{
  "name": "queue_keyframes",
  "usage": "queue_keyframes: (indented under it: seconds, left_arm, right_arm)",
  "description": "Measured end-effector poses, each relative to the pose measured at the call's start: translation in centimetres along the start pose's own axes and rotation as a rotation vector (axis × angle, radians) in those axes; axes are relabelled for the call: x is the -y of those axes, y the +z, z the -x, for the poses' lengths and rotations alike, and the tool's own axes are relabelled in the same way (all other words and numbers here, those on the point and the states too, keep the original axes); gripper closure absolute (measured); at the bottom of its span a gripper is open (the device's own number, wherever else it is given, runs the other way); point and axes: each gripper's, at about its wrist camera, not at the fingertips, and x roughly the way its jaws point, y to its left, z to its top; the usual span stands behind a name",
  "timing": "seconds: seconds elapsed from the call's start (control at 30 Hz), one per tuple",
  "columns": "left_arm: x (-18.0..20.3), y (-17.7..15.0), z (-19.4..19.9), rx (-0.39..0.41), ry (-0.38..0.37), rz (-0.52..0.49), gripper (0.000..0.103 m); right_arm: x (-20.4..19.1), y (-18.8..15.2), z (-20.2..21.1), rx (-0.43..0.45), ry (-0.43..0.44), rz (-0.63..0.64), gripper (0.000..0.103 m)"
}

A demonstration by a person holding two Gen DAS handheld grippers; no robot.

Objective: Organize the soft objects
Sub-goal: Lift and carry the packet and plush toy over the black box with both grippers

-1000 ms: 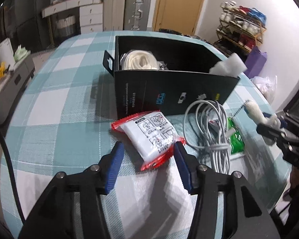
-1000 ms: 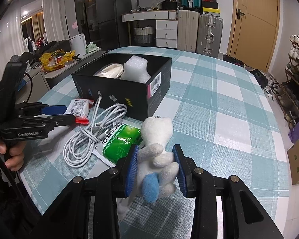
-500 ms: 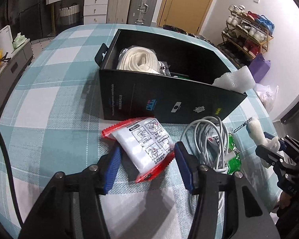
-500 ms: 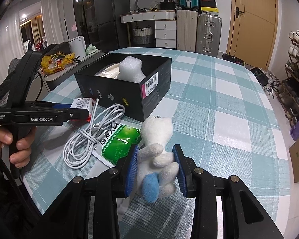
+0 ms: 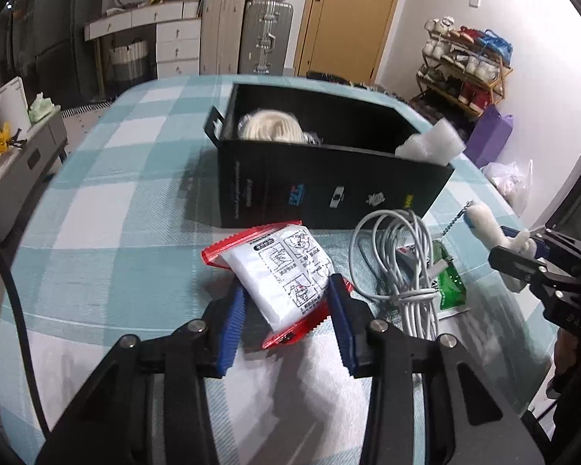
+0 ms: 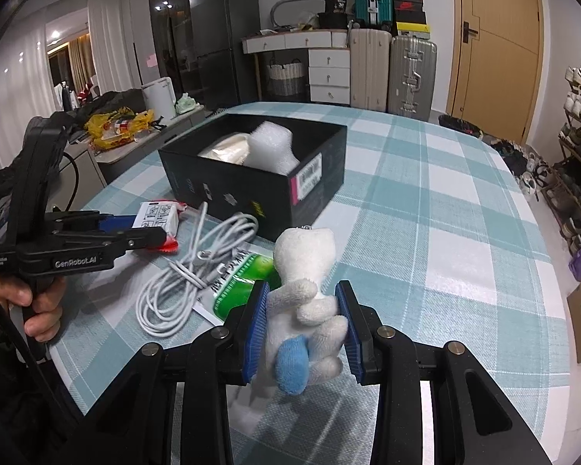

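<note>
My left claw [image 5: 286, 319] is spread around the red-edged white pouch [image 5: 281, 271] at lower centre, its long axis slanting up-left toward the black box [image 5: 329, 190] just beyond. My right claw [image 6: 302, 327] pinches the plush toy [image 6: 306, 283], farther from the box.
</note>
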Motion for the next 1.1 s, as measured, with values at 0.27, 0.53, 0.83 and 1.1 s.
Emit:
queue_keyframes:
  seconds: [0.27,0.53,0.83,1.1]
  left_arm:
    - [-0.7,1.6,2.7,0.097,0.042,-0.013,0.063]
    - [-0.3,3.6,4.7,0.17,0.056,-0.043,0.063]
    - [0.2,5.4,6.5,0.23,0.056,-0.074,0.063]
    - [0.4,6.7,6.6,0.251,0.059,-0.077,0.062]
  right_arm:
    - [-0.5,0.8,1.5,0.079,0.032,-0.002,0.067]
    - [-0.3,2.5,4.3,0.187,0.059,-0.05,0.067]
    - [-1.0,5.3,6.2,0.264,0.076,-0.041,0.068]
    - [-1.6,7.7,6.3,0.304,0.09,-0.037,0.068]
